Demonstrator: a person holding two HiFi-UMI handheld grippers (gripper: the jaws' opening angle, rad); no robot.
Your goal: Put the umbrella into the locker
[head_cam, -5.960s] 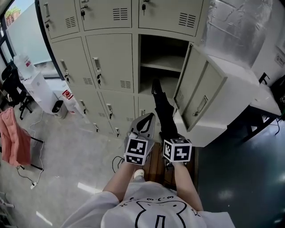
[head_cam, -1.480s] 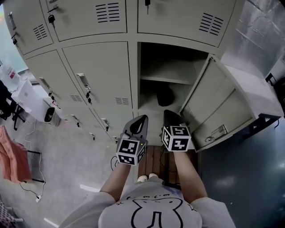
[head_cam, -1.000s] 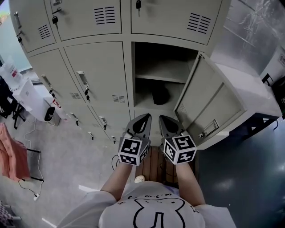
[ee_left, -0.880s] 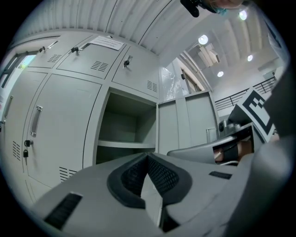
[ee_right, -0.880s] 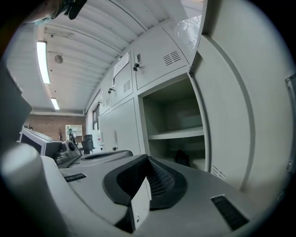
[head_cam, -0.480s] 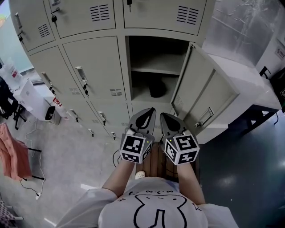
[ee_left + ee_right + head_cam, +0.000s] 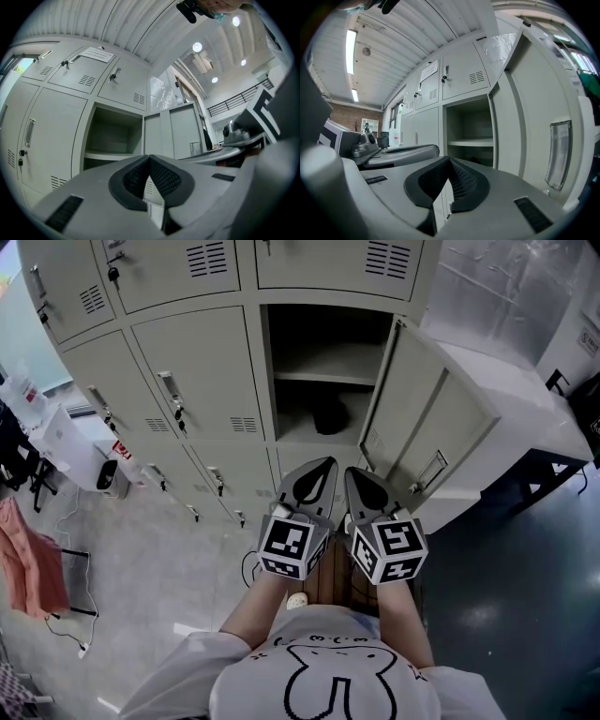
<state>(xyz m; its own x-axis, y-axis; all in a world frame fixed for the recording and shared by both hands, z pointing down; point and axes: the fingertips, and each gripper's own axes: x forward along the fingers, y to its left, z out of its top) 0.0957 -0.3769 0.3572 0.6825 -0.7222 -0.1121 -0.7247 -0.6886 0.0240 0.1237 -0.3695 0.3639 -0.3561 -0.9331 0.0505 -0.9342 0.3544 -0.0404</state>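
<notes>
Left gripper (image 7: pixel 322 470), right gripper (image 7: pixel 358 479) closed, empty. Risk: clipping open door (image 7: pixel 422 418), jolting umbrella (image 7: pixel 330 416) off locker (image 7: pixel 266 371) front edge.

1. Across the top of the head view: grey locker bank (image 7: pixel 187 352), vented doors, keys in several locks.
2. Far upper left: pale window pane (image 7: pixel 21 334).
3. Left edge: black chair (image 7: pixel 19 465), white boxes (image 7: pixel 70 437), pink cloth (image 7: pixel 33 559) hung on a rack.
4. Lower left: pale speckled floor (image 7: pixel 141 587). Lower right: dark glossy floor (image 7: pixel 506 615) with light reflections.
5. Upper right: crinkled silvery sheeting (image 7: pixel 506 296).
6. Overhead in the gripper views: ribbed white ceiling (image 7: pixel 117 23), round lamps (image 7: pixel 197 47), strip light (image 7: pixel 350 44). Brick wall (image 7: pixel 347 115) at the left of the right gripper view.
</notes>
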